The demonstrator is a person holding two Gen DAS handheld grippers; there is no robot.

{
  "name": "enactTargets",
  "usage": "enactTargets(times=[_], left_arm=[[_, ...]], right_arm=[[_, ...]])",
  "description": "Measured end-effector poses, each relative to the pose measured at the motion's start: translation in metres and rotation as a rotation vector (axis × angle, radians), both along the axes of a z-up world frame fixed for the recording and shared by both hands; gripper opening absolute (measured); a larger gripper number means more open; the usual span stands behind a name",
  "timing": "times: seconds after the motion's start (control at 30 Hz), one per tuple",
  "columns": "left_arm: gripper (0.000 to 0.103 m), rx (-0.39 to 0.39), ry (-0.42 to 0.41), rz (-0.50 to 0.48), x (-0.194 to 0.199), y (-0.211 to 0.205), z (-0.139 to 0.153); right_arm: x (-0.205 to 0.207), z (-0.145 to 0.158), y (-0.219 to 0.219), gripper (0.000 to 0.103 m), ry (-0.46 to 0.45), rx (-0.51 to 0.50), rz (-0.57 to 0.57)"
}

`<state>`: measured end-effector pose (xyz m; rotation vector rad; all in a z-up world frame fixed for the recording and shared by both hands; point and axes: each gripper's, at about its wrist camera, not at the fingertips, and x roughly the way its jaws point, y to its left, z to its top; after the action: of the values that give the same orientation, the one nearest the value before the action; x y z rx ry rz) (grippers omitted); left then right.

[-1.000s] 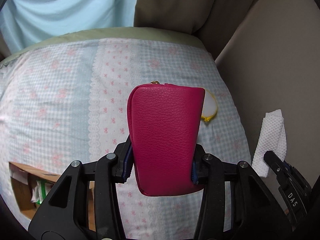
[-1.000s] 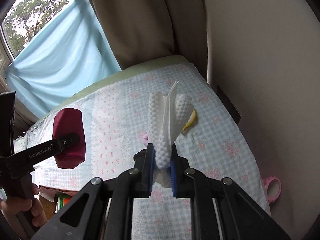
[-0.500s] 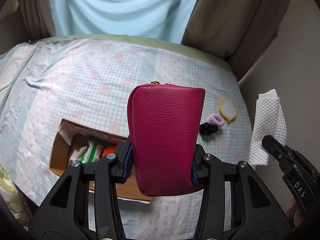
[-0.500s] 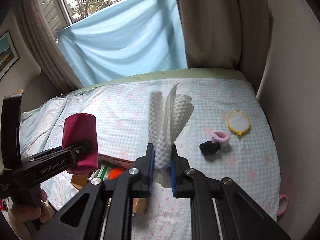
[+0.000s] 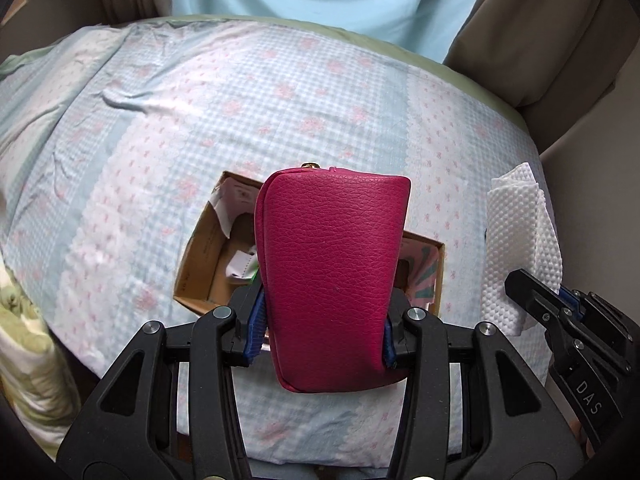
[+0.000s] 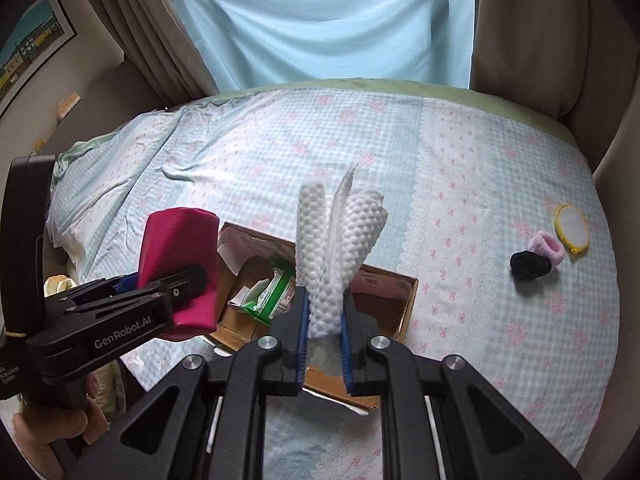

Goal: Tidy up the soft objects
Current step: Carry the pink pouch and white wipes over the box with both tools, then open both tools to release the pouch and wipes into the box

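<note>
Left wrist view. My left gripper (image 5: 322,332) is clamped on a magenta pouch (image 5: 332,276), blue pads pressing its two sides near the lower end. The pouch stands upright between the fingers, zip edge on top with a small gold pull showing. It is held in the air above an open cardboard box (image 5: 200,264) that sits on the checked bedspread (image 5: 280,92). Inside the box I see white paper scraps and a patterned sheet at the right end; the rest is hidden behind the pouch. At the right edge, my right gripper (image 5: 560,304) comes in from the side, closed on a white textured cloth (image 5: 516,248).

Right wrist view. The right gripper (image 6: 324,336) pinches the white cloth (image 6: 336,248) at its lower part; the folds fan upward above the pads. The cloth hangs over the box (image 6: 396,312), roughly its middle. A green packet (image 6: 276,296) lies inside. The left gripper (image 6: 168,288) enters from the left with the pouch (image 6: 180,256) gripped, positioned over or just beside the box's left end; I cannot tell which. Well to the right on the bedspread (image 6: 460,152) lie a black scrunchie (image 6: 530,265) touching a pink scrunchie (image 6: 550,246), and just beside them a yellow-rimmed round pad (image 6: 572,230).
</note>
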<state>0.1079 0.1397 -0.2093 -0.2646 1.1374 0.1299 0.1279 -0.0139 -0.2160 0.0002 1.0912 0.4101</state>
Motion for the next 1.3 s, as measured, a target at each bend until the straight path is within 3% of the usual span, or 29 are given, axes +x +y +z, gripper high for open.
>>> enactTargets(times=[0.23, 0.53, 0.87, 1.03, 1.07, 1.1, 1.13, 1.17, 1.2, 1.23, 1.3], left_arm=[[0.040, 0.001, 0.110, -0.099, 0.024, 0.036, -0.054], [0.040, 0.004, 0.225, -0.282, 0.054, 0.048, -0.117], [0.040, -0.001, 0.289, -0.402, 0.058, 0.038, -0.158], [0.040, -0.004, 0.292, -0.403, 0.062, 0.034, -0.163], [0.042, 0.000, 0.289, -0.409, 0.063, 0.033, -0.163], [0.051, 0.004, 0.283, -0.420, 0.064, 0.033, -0.162], [0.076, 0.011, 0.276, -0.431, 0.065, 0.033, -0.162], [0.092, 0.010, 0.269, -0.444, 0.065, 0.033, -0.160], [0.103, 0.014, 0.256, -0.453, 0.065, 0.033, -0.158], [0.103, 0.030, 0.243, -0.460, 0.065, 0.033, -0.156], [0.103, 0.044, 0.233, -0.481, 0.064, 0.034, -0.154]], right_arm=[[0.018, -0.050, 0.035, 0.013, 0.135, -0.032, -0.077], [0.028, -0.097, 0.052, 0.013, 0.239, -0.071, -0.207], [0.028, -0.127, 0.042, 0.013, 0.293, -0.068, -0.246], [0.033, -0.136, 0.037, 0.013, 0.326, -0.029, -0.257], [0.033, -0.137, 0.036, 0.013, 0.334, -0.015, -0.267], [0.035, -0.139, 0.034, 0.014, 0.344, 0.006, -0.275], [0.035, -0.141, 0.034, 0.024, 0.348, 0.023, -0.281], [0.036, -0.142, 0.033, 0.035, 0.346, 0.023, -0.293], [0.036, -0.142, 0.031, 0.072, 0.334, 0.018, -0.309], [0.036, -0.142, 0.029, 0.103, 0.325, 0.020, -0.316], [0.034, -0.141, 0.026, 0.103, 0.314, 0.035, -0.329]])
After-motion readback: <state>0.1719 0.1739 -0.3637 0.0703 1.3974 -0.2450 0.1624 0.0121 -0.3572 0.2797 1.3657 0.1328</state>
